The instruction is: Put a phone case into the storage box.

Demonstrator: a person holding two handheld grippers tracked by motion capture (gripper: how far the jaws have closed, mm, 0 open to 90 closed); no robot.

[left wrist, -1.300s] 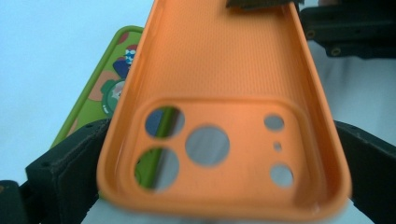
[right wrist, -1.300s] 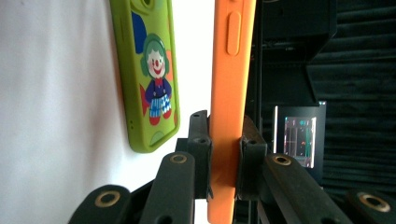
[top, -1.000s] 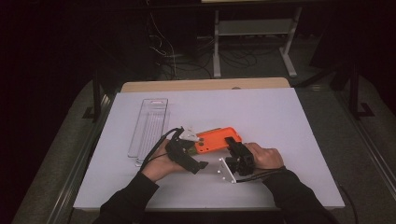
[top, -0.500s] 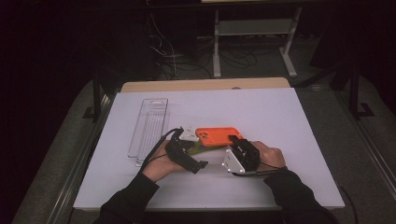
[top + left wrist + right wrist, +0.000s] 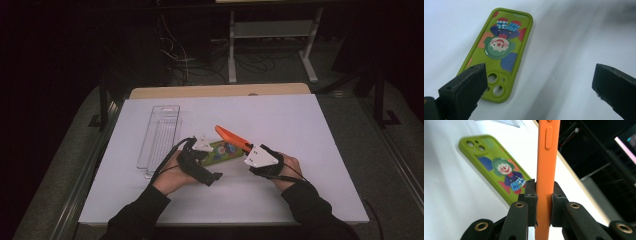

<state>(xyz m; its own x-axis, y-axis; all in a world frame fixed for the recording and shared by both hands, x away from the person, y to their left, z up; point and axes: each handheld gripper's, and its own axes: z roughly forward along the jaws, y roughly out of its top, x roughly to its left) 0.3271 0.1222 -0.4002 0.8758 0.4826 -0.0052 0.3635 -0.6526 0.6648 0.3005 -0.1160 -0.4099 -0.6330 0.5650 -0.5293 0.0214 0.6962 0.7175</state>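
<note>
Right claw [image 5: 543, 206] clenched on the orange case [image 5: 547, 170], now tipped up off the green case [image 5: 499, 50] it covered; left claw [image 5: 539, 87] gapes, waiting; separation done.

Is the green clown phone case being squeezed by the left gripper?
No, the green rubbery clown-print phone case lies flat on the white table, with the left gripper open above it.
</note>
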